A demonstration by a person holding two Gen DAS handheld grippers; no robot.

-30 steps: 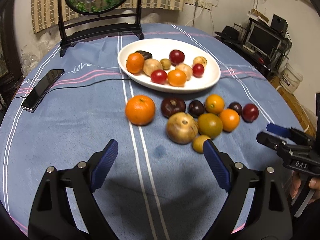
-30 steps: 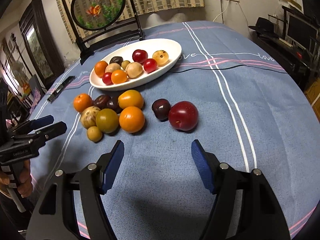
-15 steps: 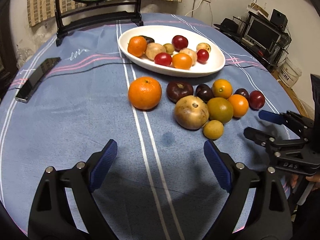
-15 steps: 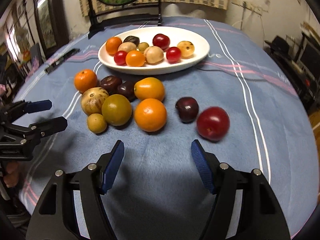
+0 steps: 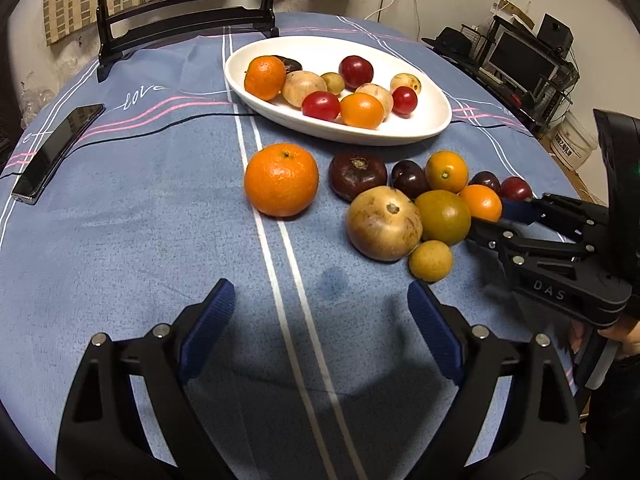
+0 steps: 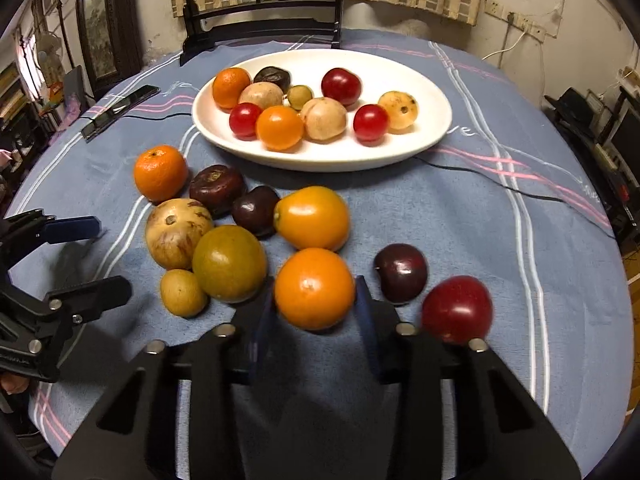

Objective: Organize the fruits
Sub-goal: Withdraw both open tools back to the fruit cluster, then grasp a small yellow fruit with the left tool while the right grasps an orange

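Two blue fingers [image 6: 362, 300] of the right gripper [image 6: 314, 312] are closing around a round orange fruit [image 6: 314, 288] lying on the counter [image 6: 460, 216] directly between them, short of the white plate [image 6: 424, 136], while the left gripper [image 5: 320, 320] hangs wide open, grasping nothing.

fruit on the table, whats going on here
A person holds a gripper in each hand and is sorting fruit into a white plate. The right gripper is closing around an orange fruit that lies on the blue tablecloth. The left gripper is open and empty, near the other loose fruit.
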